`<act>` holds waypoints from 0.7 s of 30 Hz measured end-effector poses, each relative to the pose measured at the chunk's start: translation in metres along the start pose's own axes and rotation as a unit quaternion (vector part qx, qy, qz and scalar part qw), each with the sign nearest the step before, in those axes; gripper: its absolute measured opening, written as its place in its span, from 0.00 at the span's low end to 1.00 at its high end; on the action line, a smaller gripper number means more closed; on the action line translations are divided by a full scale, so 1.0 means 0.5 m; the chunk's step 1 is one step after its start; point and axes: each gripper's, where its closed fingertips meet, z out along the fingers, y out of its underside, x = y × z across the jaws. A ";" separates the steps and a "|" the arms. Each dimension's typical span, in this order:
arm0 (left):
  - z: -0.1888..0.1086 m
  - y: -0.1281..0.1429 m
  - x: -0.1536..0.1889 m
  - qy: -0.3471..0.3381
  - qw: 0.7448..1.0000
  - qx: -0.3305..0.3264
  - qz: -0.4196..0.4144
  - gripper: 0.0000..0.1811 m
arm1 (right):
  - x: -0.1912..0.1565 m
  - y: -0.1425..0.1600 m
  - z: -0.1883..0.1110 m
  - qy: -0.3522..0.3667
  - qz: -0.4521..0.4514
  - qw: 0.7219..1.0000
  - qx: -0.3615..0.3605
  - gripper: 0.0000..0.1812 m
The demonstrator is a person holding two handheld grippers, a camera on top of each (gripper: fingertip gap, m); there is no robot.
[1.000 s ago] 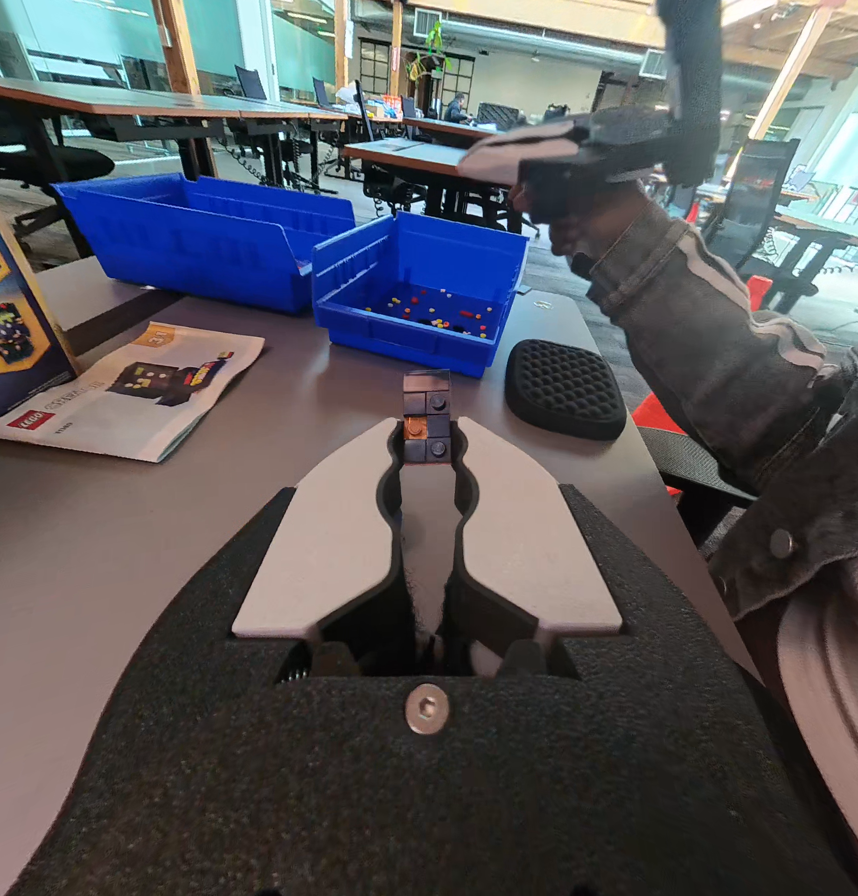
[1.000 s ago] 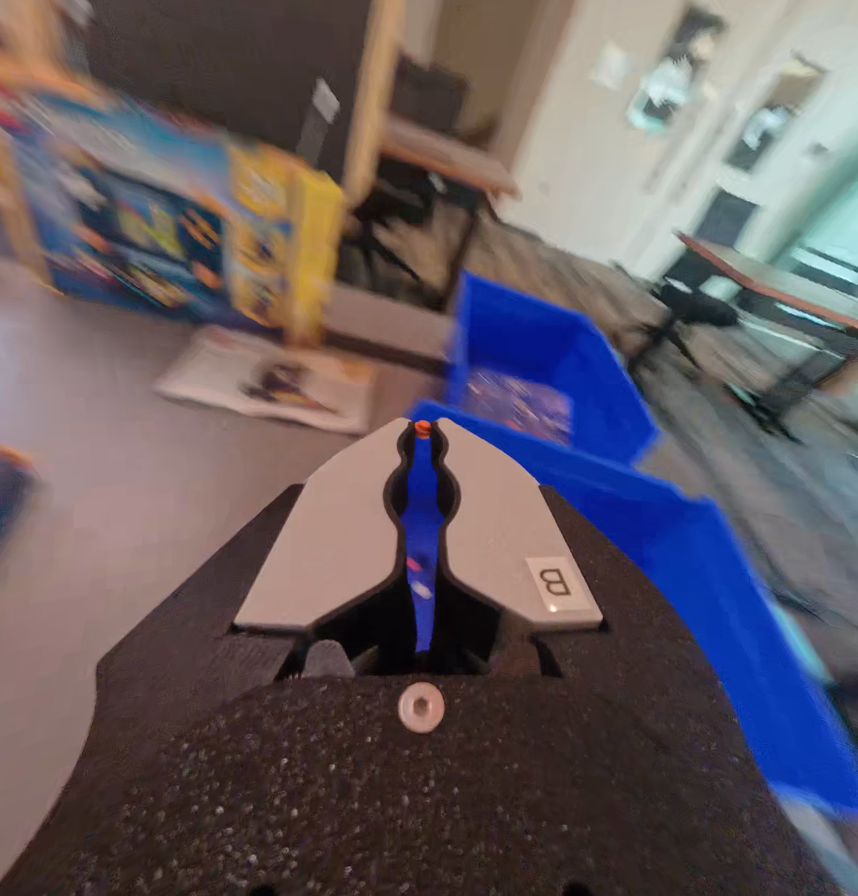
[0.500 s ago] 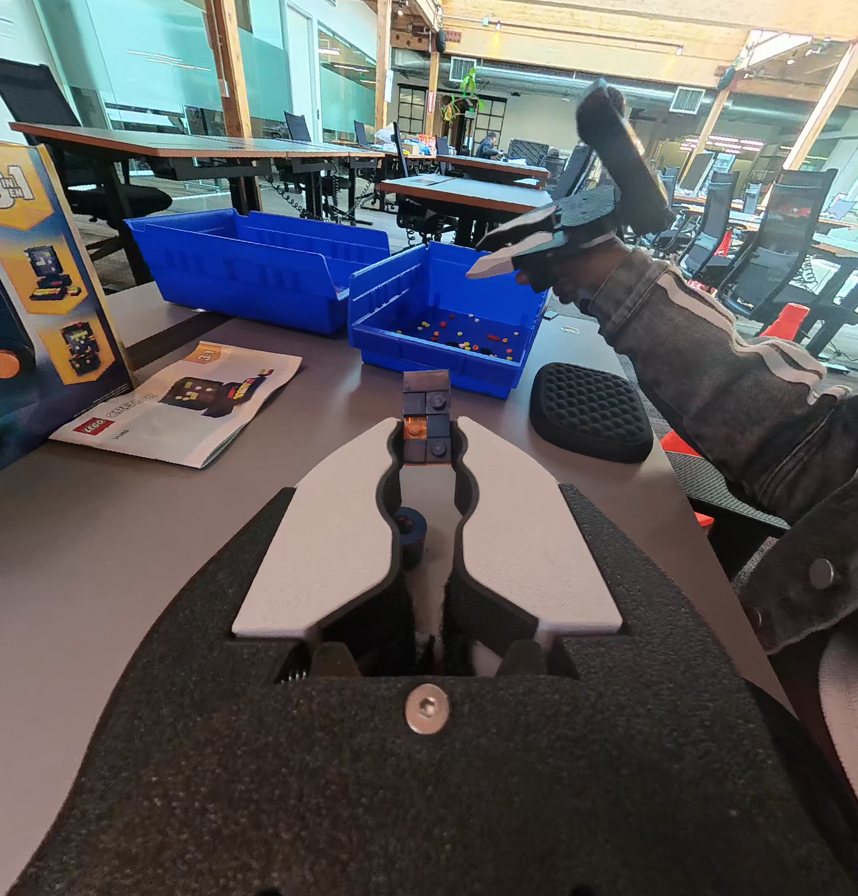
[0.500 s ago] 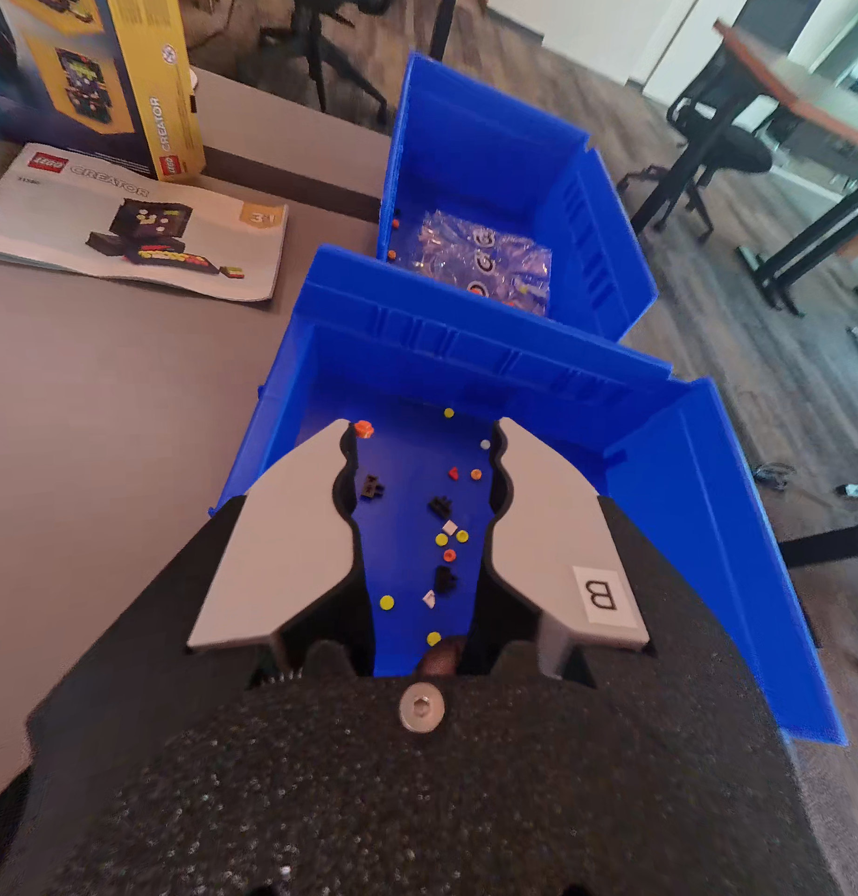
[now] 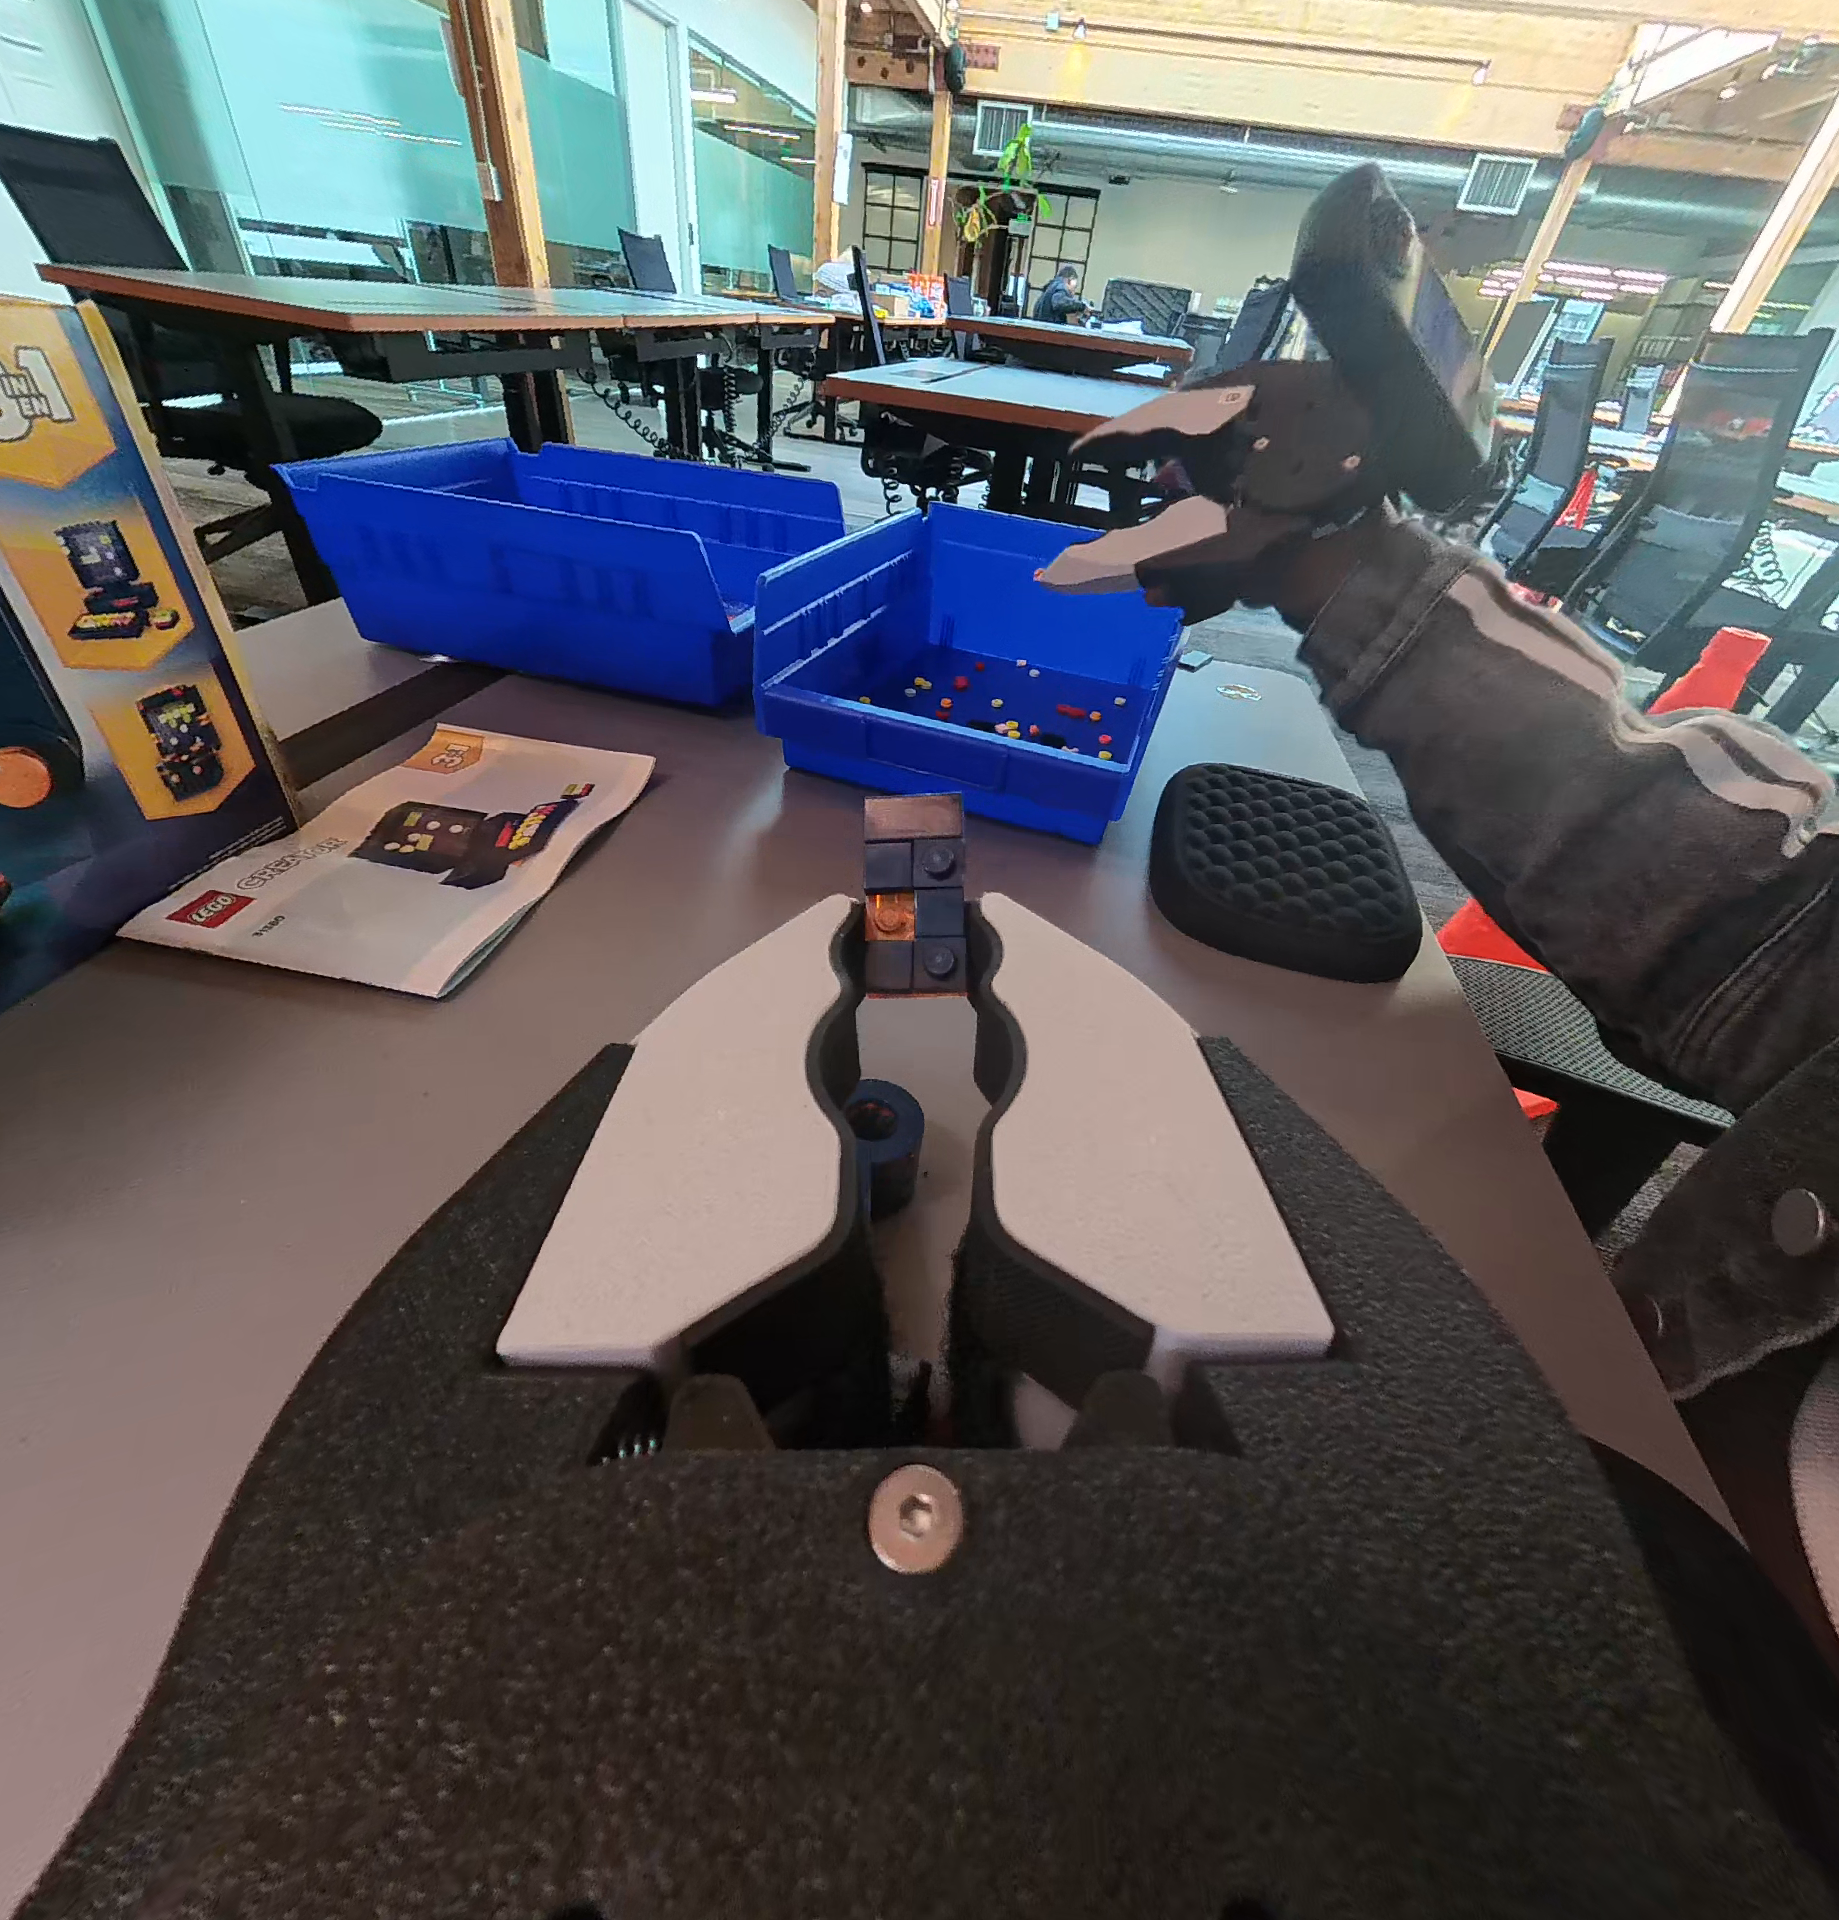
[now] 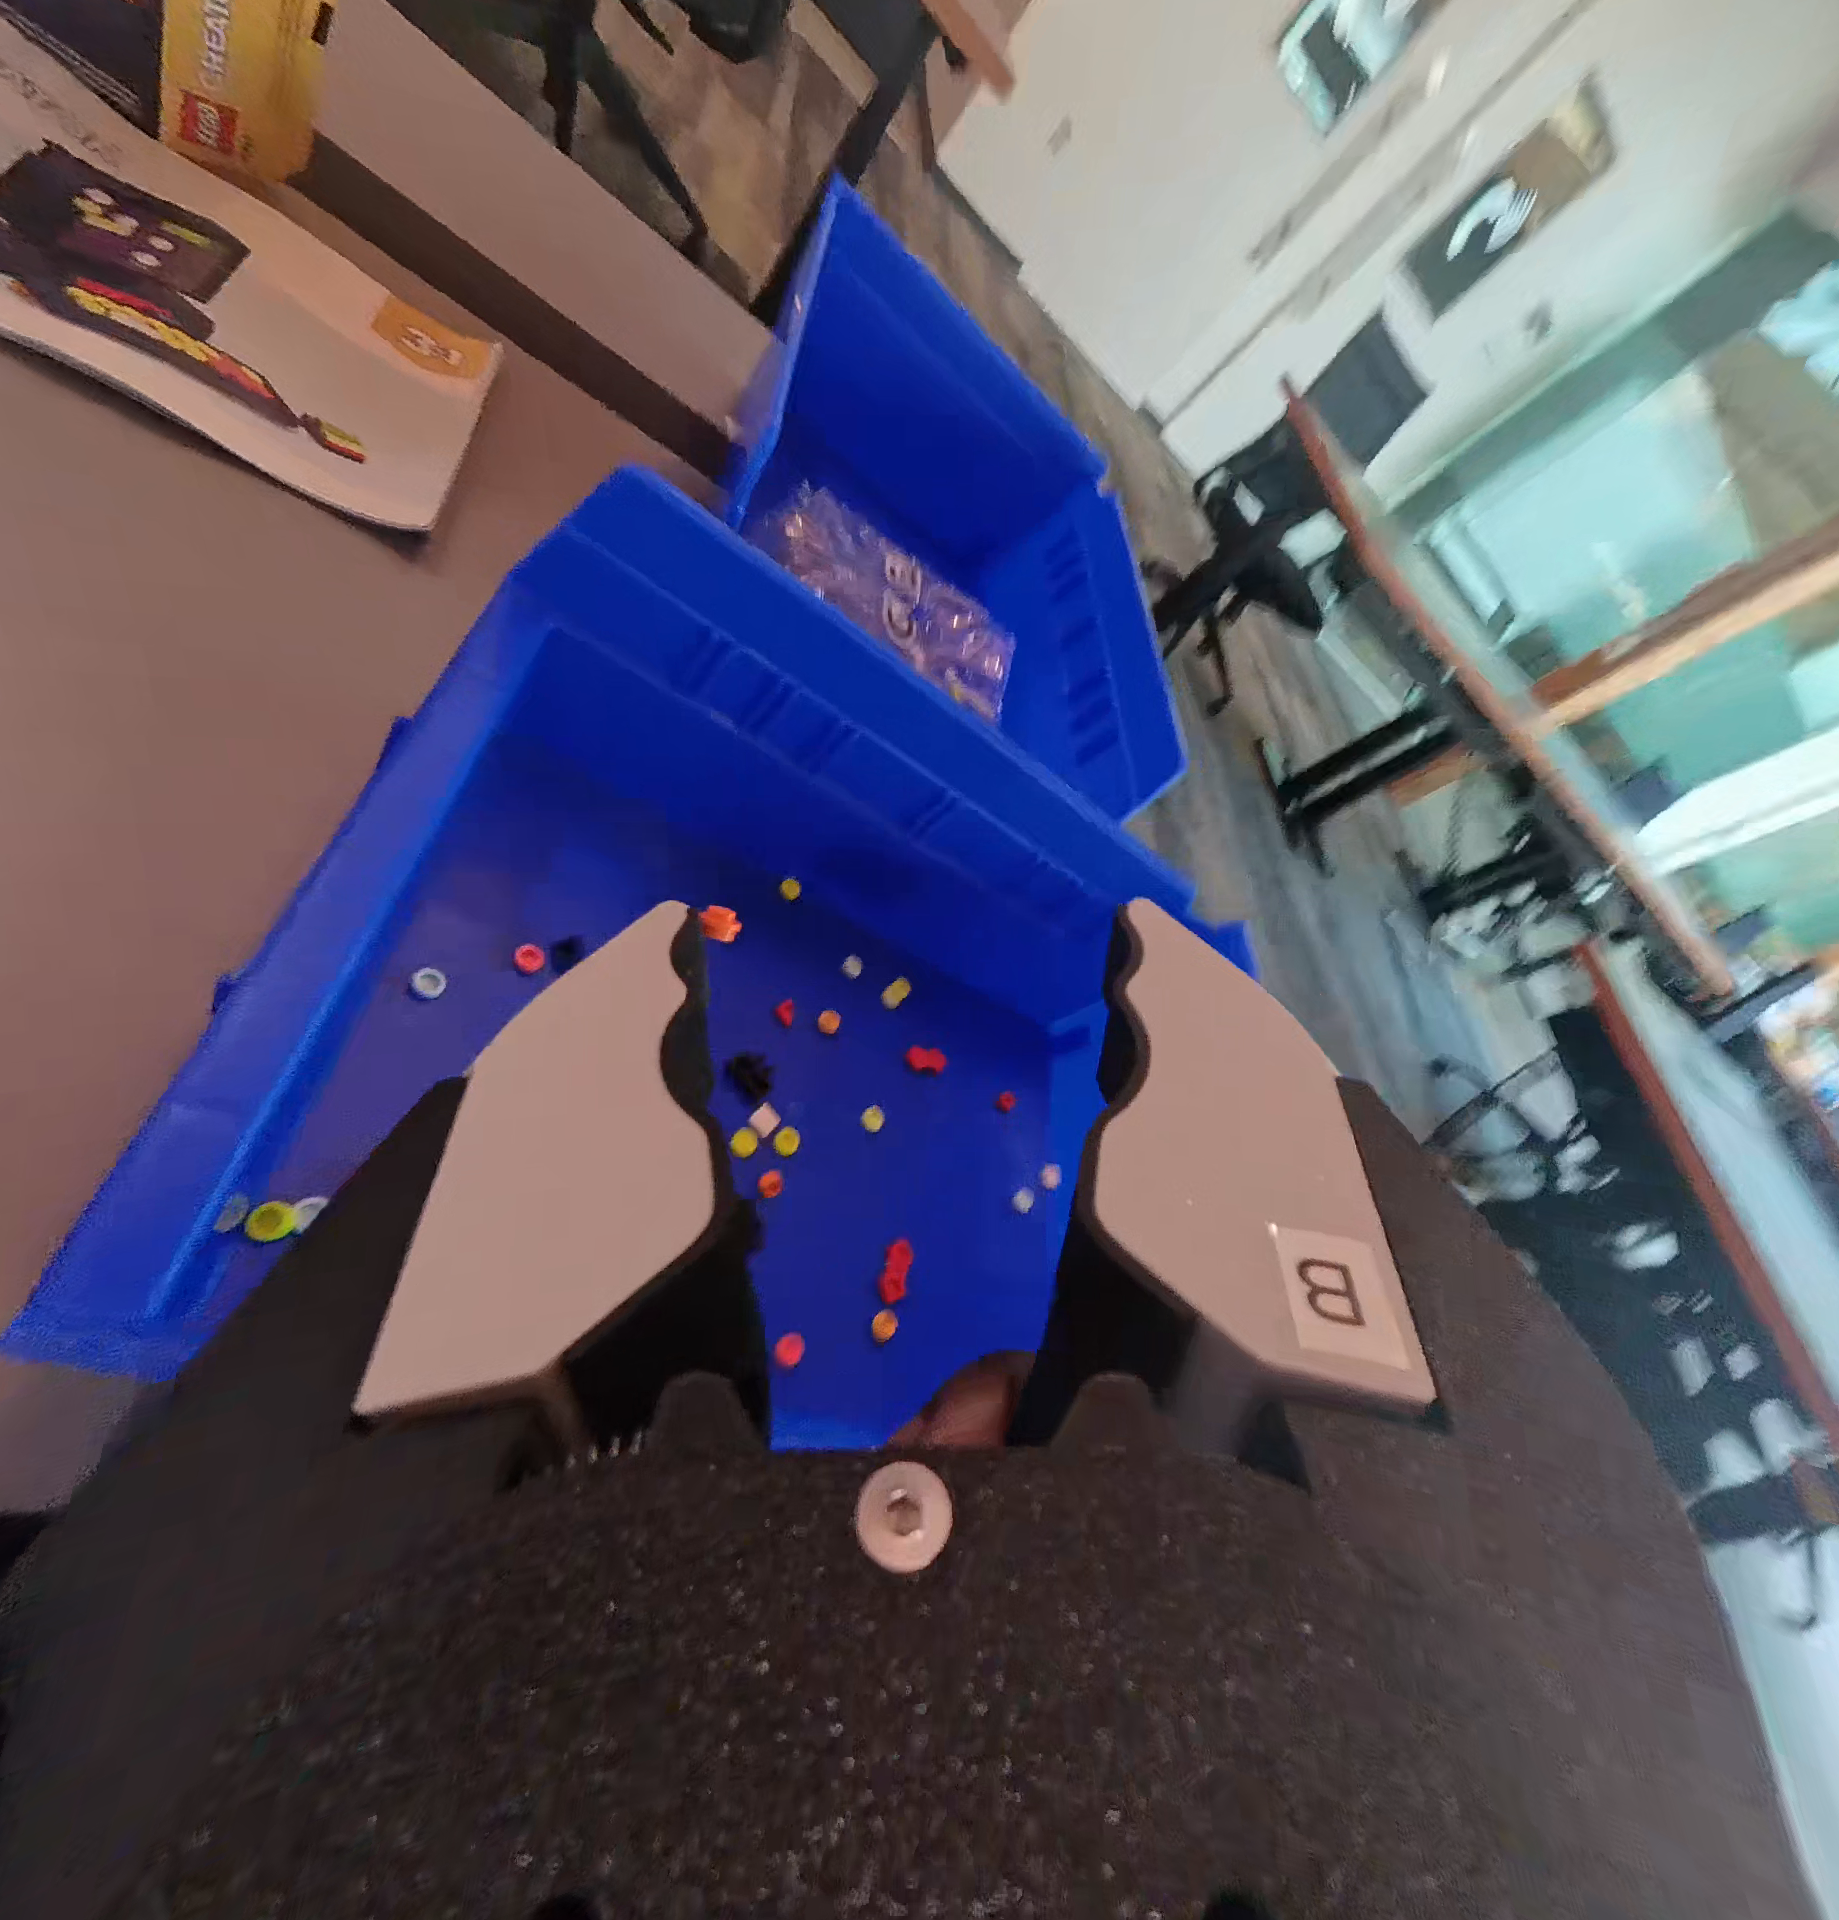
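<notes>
My left gripper point(image 5: 915, 925) is shut on a small dark brick assembly point(image 5: 913, 896) with an orange stud piece on its left side, held upright above the grey table point(image 5: 219, 1143). A dark blue round piece point(image 5: 882, 1127) lies on the table under its fingers. My right gripper point(image 6: 904, 920) is wide open above the small blue bin point(image 6: 624, 644) of loose studs. A small orange piece point(image 6: 720, 922) sits against its left fingertip, and the other pad is far from it. The right gripper also shows in the left wrist view point(image 5: 1066, 509), over that bin point(image 5: 946, 764).
A larger blue bin point(image 5: 541, 582) with a clear bag point(image 6: 894, 613) stands behind the small one. An instruction booklet point(image 5: 395, 862) and a set box point(image 5: 73, 644) lie at the left. A black textured pad point(image 5: 1284, 873) lies right of the bin. A person's sleeve point(image 5: 1580, 810) reaches in from the right. My hands' fingertips stand some 35 cm from each other.
My right gripper swung over the small bin and opened wide from being shut on the small orange piece, which stays at its left fingertip. My left gripper keeps its grasp.
</notes>
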 end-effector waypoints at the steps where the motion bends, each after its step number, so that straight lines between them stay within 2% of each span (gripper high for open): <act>1: 0.001 0.001 0.000 0.000 1.000 -0.001 0.000 0.09 | 0.007 0.019 -0.001 -0.005 0.032 0.999 -0.026 0.40; 3: 0.002 0.003 0.001 0.001 1.000 -0.003 0.000 0.09 | 0.012 0.077 -0.008 -0.034 0.136 0.985 -0.103 0.40; 4: 0.003 0.004 0.002 0.002 1.000 -0.004 0.000 0.09 | 0.006 0.107 -0.013 -0.059 0.199 0.968 -0.140 0.42; 6: 0.004 0.004 0.002 0.000 1.000 -0.005 0.003 0.09 | 0.006 0.152 -0.023 -0.087 0.286 0.937 -0.179 0.44; 7: 0.004 0.004 0.002 0.001 1.000 -0.005 0.003 0.09 | 0.014 0.170 -0.029 -0.084 0.304 0.930 -0.187 0.44; 9: 0.005 0.005 0.002 0.001 1.000 -0.004 0.002 0.09 | 0.031 0.204 -0.044 -0.069 0.313 0.924 -0.207 0.44; 12: 0.007 0.007 0.003 0.003 1.000 -0.005 0.000 0.09 | 0.052 0.210 -0.058 -0.058 0.323 0.924 -0.196 0.42; 17: 0.009 0.008 0.005 0.003 1.000 -0.007 0.002 0.09 | 0.092 0.247 -0.084 -0.005 0.292 0.924 -0.248 0.46; 21: 0.009 0.007 0.004 0.002 1.000 -0.006 0.002 0.09 | 0.098 0.254 -0.087 0.000 0.310 0.918 -0.246 0.48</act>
